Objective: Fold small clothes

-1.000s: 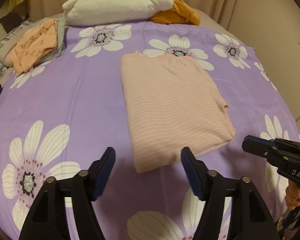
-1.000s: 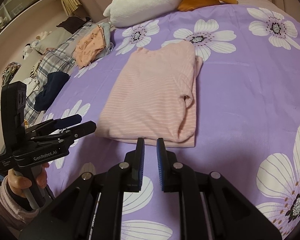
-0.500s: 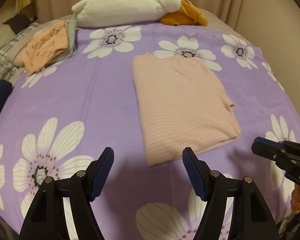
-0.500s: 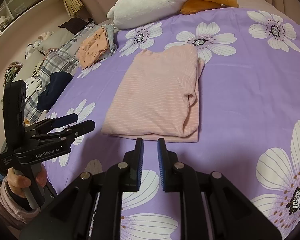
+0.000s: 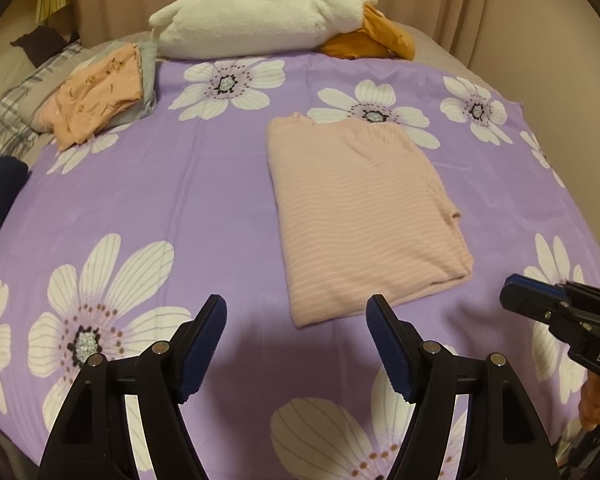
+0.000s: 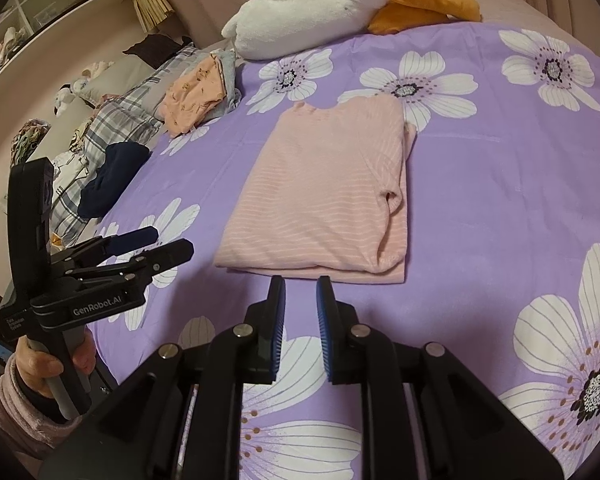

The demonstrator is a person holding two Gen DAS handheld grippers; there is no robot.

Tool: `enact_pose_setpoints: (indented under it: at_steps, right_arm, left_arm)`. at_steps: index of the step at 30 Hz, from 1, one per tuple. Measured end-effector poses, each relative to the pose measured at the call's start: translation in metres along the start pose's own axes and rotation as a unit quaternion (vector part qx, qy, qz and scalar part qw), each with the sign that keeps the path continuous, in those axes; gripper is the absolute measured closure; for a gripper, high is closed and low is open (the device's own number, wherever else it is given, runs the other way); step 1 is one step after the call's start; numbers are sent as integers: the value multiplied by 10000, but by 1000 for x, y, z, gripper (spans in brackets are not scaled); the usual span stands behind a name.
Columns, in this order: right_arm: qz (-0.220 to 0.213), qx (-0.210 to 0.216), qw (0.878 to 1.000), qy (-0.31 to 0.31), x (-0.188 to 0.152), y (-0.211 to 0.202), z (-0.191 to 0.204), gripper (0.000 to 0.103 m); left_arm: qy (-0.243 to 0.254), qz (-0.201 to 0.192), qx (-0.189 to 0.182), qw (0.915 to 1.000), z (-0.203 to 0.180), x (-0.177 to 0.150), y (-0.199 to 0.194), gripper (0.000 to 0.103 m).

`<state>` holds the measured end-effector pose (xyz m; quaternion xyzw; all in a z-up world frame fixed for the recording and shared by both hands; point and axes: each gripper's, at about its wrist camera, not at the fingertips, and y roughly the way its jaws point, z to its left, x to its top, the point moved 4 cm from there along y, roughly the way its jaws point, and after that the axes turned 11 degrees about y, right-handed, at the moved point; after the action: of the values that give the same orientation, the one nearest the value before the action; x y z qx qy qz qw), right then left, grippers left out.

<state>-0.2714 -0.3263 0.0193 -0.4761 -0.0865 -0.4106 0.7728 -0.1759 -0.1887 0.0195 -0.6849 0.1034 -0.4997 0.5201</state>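
Left gripper jaws spread wide, empty, held near pink top's near edge. Right gripper jaws narrowly parted, empty, just short of same edge.

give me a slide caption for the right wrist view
Right gripper, jaws slightly apart, hovers before a folded pink striped top on a purple floral bedspread; left gripper waits open alongside.

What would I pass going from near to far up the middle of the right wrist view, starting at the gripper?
right gripper → pink striped top, folded on the purple flowered blanket → white plush pillow at the far edge
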Motion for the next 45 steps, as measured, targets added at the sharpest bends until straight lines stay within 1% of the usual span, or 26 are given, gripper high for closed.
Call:
enact_pose_setpoints:
  at_steps: [7, 13, 23, 29, 30, 32, 33, 34, 38, 45]
  right_arm:
    - [-105, 24, 9999, -65, 3, -8, 9, 84]
    - [-185, -55, 9998, -110, 4, -17, 17, 83]
    - [-344, 41, 9989, -303, 1, -35, 37, 81]
    - [-381, 7, 9987, -348, -1, -40, 41, 80]
    - [-375, -22, 9987, -356, -2, -40, 41, 77]
    - [-399, -92, 9985, -355, -3, -41, 41, 65]
    - [-421, -109, 9985, -322, -3, -42, 40, 56]
    - [-438, -114, 9985, -302, -2, -44, 39, 54]
    - [-491, -190, 9983, -260, -2, -47, 37, 53]
    - [-543, -201, 9979, -297, -4, -51, 40, 52]
  left_arm:
    - [-6, -68, 42, 10000, 1, -2, -9, 32]
    - [13, -152, 62, 9999, 0, -4, -23, 32]
    - [-1, -316, 65, 9995, 0, -6, -41, 32]
    - [14, -313, 125, 9994, 2, -11, -48, 32]
    - [12, -309, 138, 9994, 2, -12, -49, 32]
    - [9, -325, 139, 9994, 4, -13, -51, 32]
    - [3, -336, 144, 9993, 4, -13, -52, 32]
    - [-4, -343, 144, 9993, 5, -13, -53, 32]
    - [-21, -372, 148, 9992, 6, -12, -55, 32]
    - [-14, -432, 121, 9990, 5, -12, -60, 32]
